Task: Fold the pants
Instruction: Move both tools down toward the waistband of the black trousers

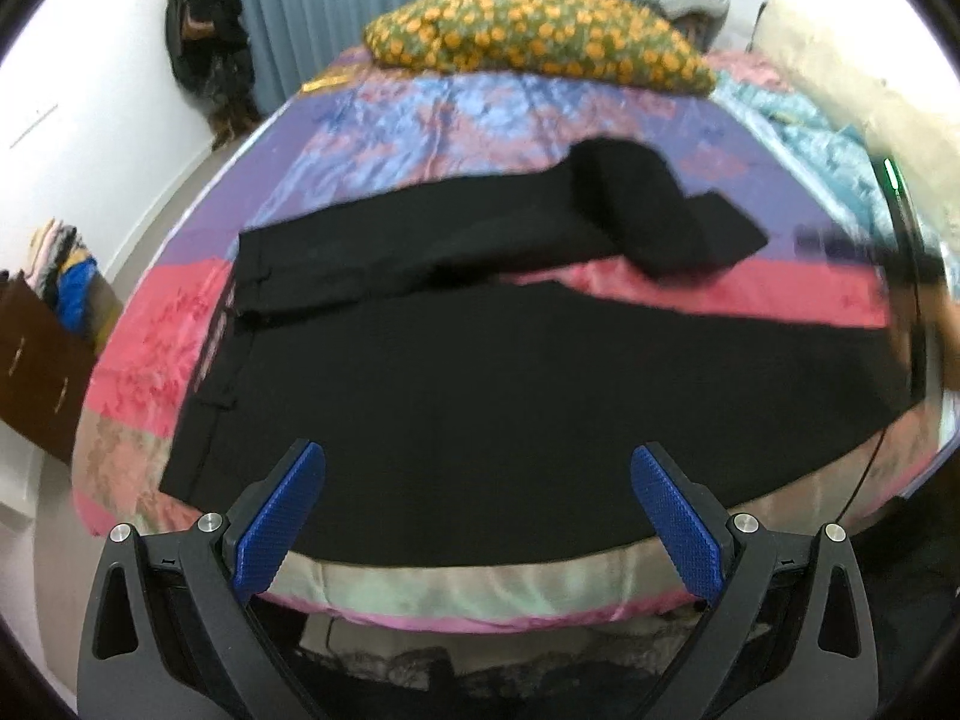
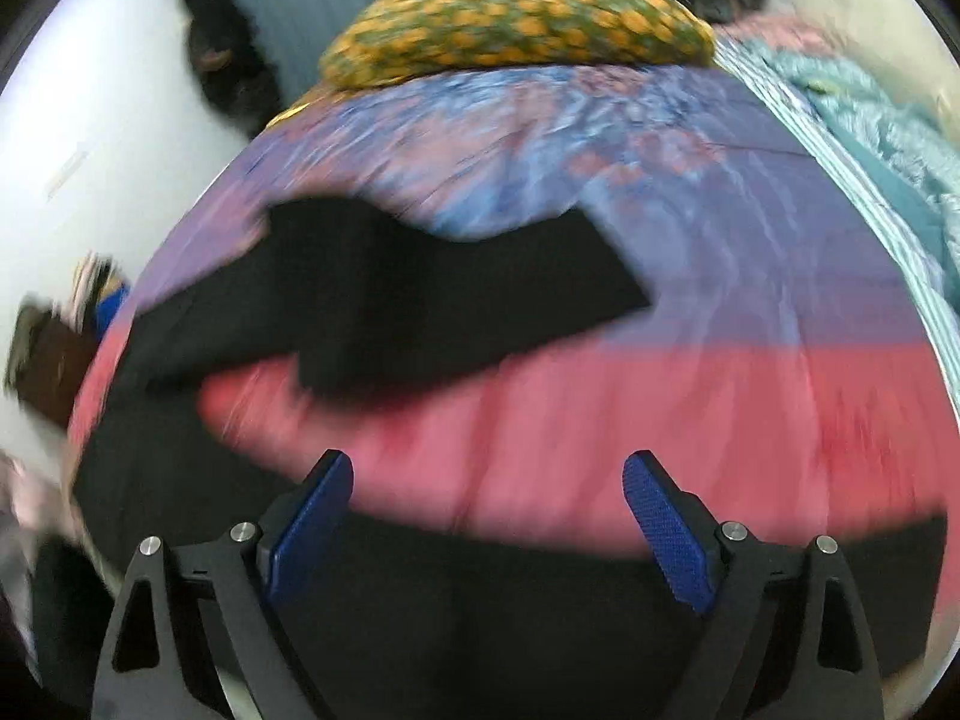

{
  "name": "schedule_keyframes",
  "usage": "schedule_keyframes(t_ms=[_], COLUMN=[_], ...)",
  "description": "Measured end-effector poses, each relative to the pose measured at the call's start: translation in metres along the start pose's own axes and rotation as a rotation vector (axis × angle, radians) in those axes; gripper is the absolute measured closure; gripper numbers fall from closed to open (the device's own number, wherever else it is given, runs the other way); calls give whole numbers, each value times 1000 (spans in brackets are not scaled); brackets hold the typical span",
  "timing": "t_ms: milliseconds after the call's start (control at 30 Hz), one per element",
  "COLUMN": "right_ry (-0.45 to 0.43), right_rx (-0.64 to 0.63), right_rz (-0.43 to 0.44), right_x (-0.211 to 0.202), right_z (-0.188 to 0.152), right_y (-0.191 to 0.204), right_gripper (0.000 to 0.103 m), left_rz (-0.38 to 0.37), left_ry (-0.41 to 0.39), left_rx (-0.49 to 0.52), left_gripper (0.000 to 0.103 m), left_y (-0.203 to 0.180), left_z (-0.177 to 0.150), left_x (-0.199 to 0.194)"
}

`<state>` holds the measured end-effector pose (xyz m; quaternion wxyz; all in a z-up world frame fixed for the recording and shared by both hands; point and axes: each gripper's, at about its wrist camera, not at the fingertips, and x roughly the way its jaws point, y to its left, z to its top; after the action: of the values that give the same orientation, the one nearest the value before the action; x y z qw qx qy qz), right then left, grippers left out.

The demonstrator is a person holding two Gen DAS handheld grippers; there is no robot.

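Black pants (image 1: 480, 384) lie spread on a colourful bedspread (image 1: 420, 120). The waistband is at the left. The near leg runs right along the bed's front edge. The far leg (image 1: 648, 210) is crumpled and folded over itself at its end. My left gripper (image 1: 477, 468) is open and empty, just above the near part of the pants. My right gripper (image 2: 487, 477) is open and empty over the near leg (image 2: 540, 600), with the far leg (image 2: 420, 294) ahead; this view is blurred. The right gripper shows blurred at the right edge of the left wrist view (image 1: 900, 264).
A floral orange and green pillow (image 1: 540, 30) lies at the head of the bed. A teal blanket (image 1: 828, 132) is bunched at the right. A brown cabinet (image 1: 42, 360) with clothes on it stands left of the bed. Dark clothes (image 1: 207, 36) hang on the wall.
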<state>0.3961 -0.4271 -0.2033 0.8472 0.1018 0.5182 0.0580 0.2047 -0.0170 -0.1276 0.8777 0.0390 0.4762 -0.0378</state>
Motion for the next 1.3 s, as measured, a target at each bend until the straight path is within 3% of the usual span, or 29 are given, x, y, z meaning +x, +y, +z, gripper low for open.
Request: schedule_keyframes(t_ms=[67, 200, 367, 400, 433, 467, 500, 567, 633, 700, 733, 800, 833, 933, 1033, 1067, 1133, 1200, 1233, 1300], right_ry=[28, 85, 204, 252, 298, 324, 311, 244, 123, -1, -27, -2, 2, -61, -56, -45, -25, 8, 32, 106], right_rx=[41, 30, -28, -35, -44, -74, -103, -142, -168, -144, -123, -21, -3, -39, -102, -124, -155, -182, -187, -200], right_rz=[-13, -47, -12, 11, 35, 27, 24, -17, -228, -496, -548, -617, -624, -530, -302, -186, 15, 240, 330, 467], right_x=[29, 90, 164, 177, 188, 192, 186, 162, 131, 101, 94, 88, 86, 77, 87, 90, 89, 81, 78, 74], right_z=[53, 130, 170, 168, 167, 165, 167, 178, 197, 210, 211, 206, 200, 178, 157, 143, 111, 63, 39, -17], right_y=[-31, -59, -56, -54, -53, -51, -49, -54, -82, -122, -135, -167, -171, -145, -77, -41, 19, 89, 116, 165], right_gripper=[12, 31, 36, 43, 56, 80, 96, 96, 96, 94, 90, 52, 48, 49, 49, 49, 49, 44, 42, 41], left_rz=[-7, 9, 62, 68, 73, 77, 82, 86, 85, 73, 69, 60, 65, 104, 197, 257, 347, 390, 386, 293], left_ry=[32, 76, 116, 125, 134, 141, 147, 147, 131, 109, 105, 106, 105, 55, -43, -71, -34, 88, 121, 34], left_rx=[-15, -20, 14, 21, 29, 35, 43, 49, 46, 38, 37, 45, 47, 16, -40, -50, -61, -56, -61, -143], left_gripper=[1, 1, 1, 1, 1, 1, 1, 1, 1, 1, 1, 1, 1, 1, 1, 1, 1, 1, 1, 0], left_y=[1, 1, -3, -5, -6, -8, -10, -13, -16, -18, -19, -20, -19, 0, 35, 48, 69, 90, 98, 121], left_z=[-2, -4, -7, -5, -5, -5, -5, -4, -1, 3, 4, 9, 12, 31, 53, 57, 55, 38, 27, 6], left_x=[11, 28, 45, 50, 54, 57, 61, 63, 61, 57, 57, 58, 59, 65, 86, 100, 130, 168, 178, 168])
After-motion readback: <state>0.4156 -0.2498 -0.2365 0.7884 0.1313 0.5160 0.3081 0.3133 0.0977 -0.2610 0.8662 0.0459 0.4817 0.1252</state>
